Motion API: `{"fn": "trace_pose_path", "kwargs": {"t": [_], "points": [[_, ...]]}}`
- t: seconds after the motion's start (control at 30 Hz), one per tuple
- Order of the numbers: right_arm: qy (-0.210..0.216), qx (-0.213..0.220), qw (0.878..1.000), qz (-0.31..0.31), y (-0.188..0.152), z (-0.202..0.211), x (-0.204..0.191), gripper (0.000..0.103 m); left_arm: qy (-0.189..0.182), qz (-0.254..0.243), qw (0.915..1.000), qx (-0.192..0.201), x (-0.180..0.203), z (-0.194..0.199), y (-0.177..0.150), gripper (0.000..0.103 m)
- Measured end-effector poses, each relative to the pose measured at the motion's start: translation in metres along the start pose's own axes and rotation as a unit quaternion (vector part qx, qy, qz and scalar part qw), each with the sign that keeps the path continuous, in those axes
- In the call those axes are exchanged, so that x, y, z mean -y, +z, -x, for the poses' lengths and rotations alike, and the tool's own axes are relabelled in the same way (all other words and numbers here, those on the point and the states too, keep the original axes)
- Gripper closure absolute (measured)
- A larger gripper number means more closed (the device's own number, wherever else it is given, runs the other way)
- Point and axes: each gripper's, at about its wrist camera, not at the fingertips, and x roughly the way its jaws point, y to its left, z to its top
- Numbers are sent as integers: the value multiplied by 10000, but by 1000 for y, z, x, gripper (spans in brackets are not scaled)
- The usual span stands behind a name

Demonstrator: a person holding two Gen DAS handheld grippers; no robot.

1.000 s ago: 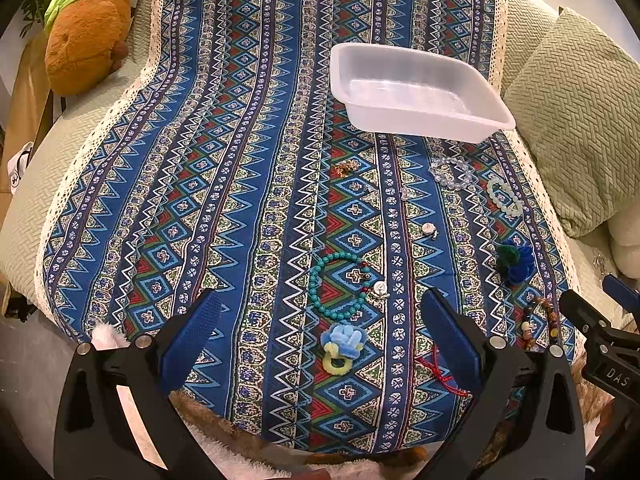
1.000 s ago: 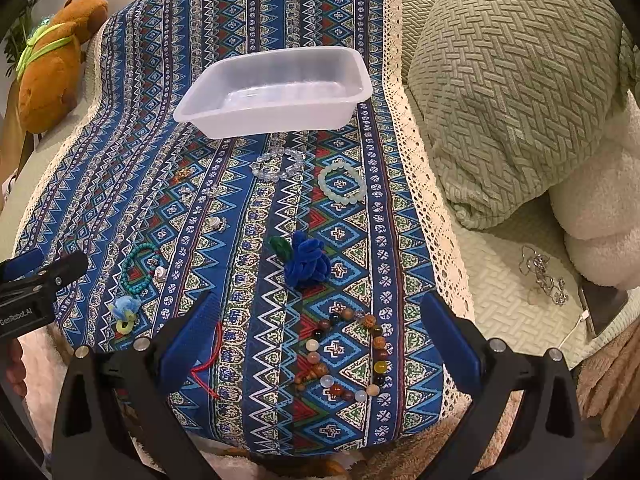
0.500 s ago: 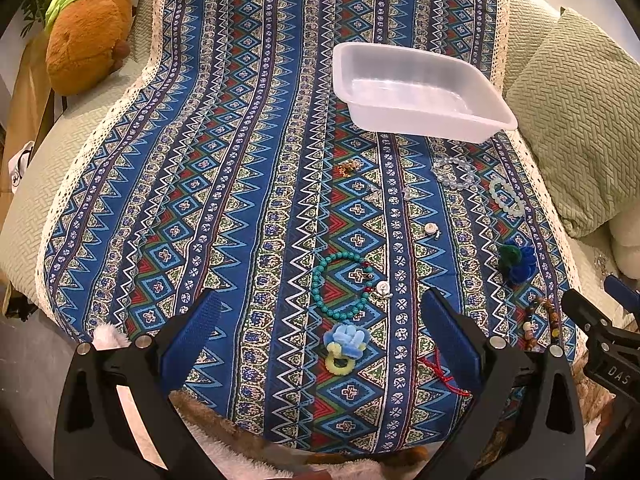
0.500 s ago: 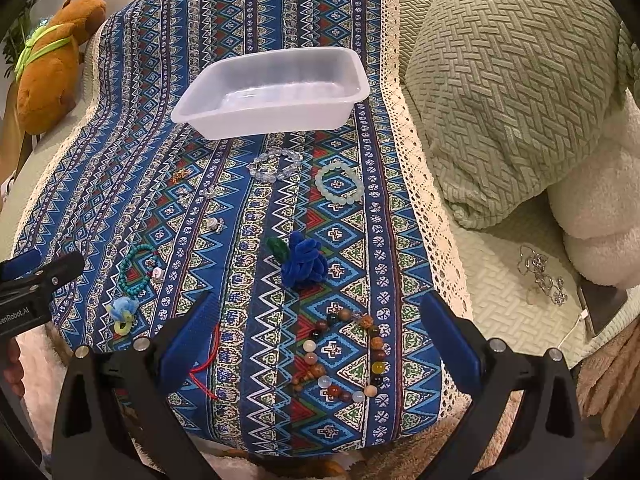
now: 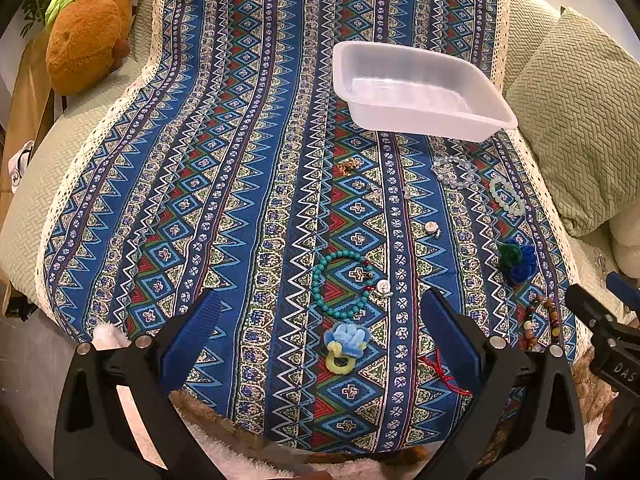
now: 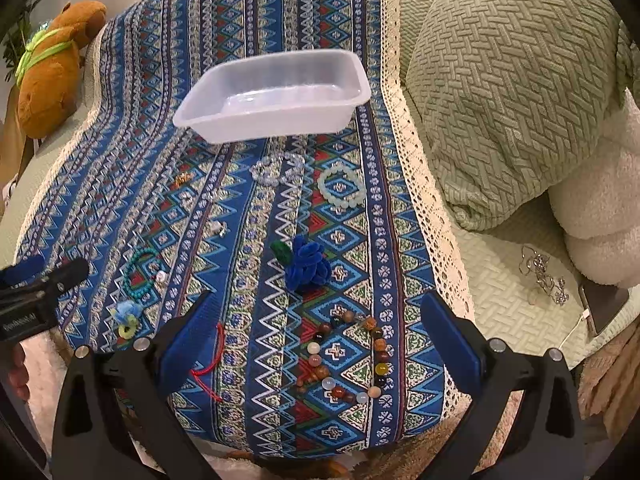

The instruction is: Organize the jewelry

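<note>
Currently both claws are spread wide and hold nothing. Left gripper (image 5: 318, 334): the light-blue fuzzy ring (image 5: 345, 345) lies low centre of the left view, between the pads, with the turquoise bracelet (image 5: 343, 285) just above it. Right gripper (image 6: 318, 334): the mixed-bead bracelet (image 6: 347, 357) lies low centre of the right view, between its pads; its loop runs long toward the upper frame. The dark-blue fuzzy flower (image 6: 306, 265) sits just above that.

Judgement: each hand is nearer its own piece, so there is no need to cross.

The clear tray (image 5: 420, 90) sits empty, upper right in the left view, well apart from both claws. The clear-bead bracelet (image 6: 277, 171) and pale green bracelet (image 6: 342, 186) lie near its front wall.

Edges: the patterned cloth (image 5: 240, 160) ends at a lace border right of the mixed beads, by the green cushion (image 6: 516, 92). The red cord (image 6: 210, 364) touches or lies under the right claw's left pad; I cannot tell which. Snag risk. The path up-frame to the tray looks open.
</note>
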Motion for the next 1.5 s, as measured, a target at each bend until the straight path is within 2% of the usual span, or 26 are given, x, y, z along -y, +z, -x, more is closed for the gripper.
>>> {"fn": "trace_pose_path", "kwargs": {"t": [0.97, 1.3, 1.5], "points": [[-106, -36, 9999, 30, 0, -2, 5, 3, 28, 2, 10000, 11, -4, -1, 1, 5], [60, -147, 9999, -16, 8, -15, 26, 3, -75, 84, 9998, 152, -36, -28, 8, 5], [315, -350, 9985, 260, 15, -35, 22, 3, -197, 111, 9997, 123, -53, -51, 13, 5]]}}
